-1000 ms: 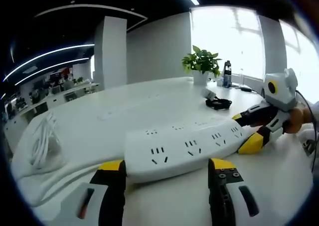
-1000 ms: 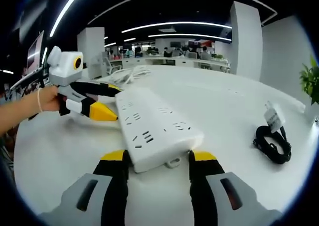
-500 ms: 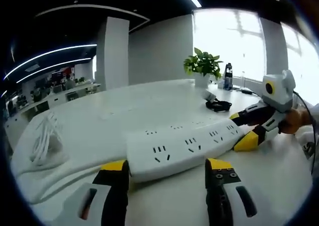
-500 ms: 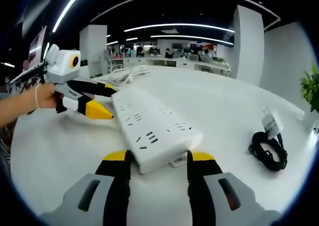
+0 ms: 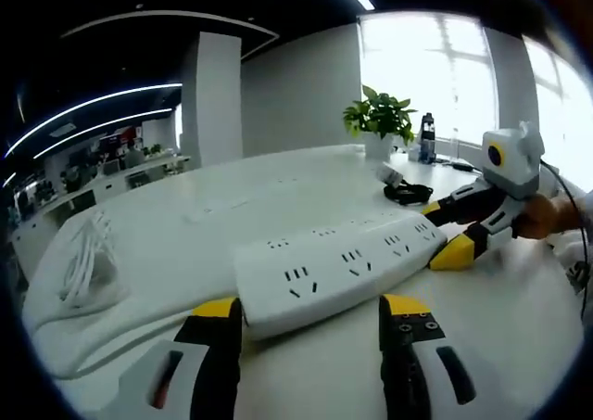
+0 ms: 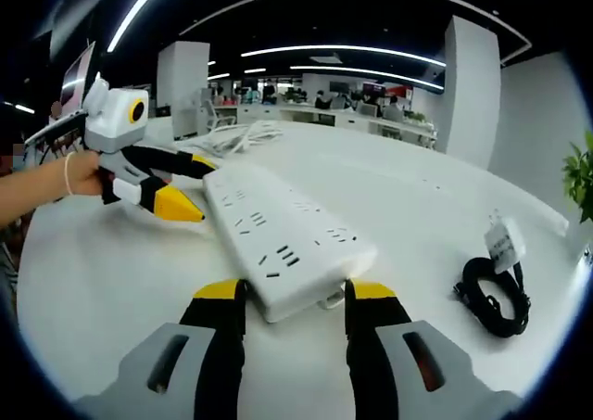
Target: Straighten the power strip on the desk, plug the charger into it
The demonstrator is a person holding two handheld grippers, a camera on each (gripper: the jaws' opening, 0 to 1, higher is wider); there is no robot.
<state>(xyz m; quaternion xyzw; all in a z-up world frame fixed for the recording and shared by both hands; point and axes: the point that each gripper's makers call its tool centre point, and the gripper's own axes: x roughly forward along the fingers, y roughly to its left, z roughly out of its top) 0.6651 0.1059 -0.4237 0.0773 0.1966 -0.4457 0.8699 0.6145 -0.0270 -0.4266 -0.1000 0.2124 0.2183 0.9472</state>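
The straightening step looks to be in hand: the white power strip (image 5: 338, 272) lies flat on the counter (image 5: 232, 202), one end between the jaws of the left tool (image 5: 309, 316) and the other between those of the right tool (image 6: 289, 299), each seemingly closed on it, though actual contact is hard to confirm. The charger (image 6: 505, 244) with its coiled black cable (image 6: 489, 295) lies apart at about 3 o'clock in the right gripper view. Next, the strip should be squared up, then one tool freed to fetch the charger.
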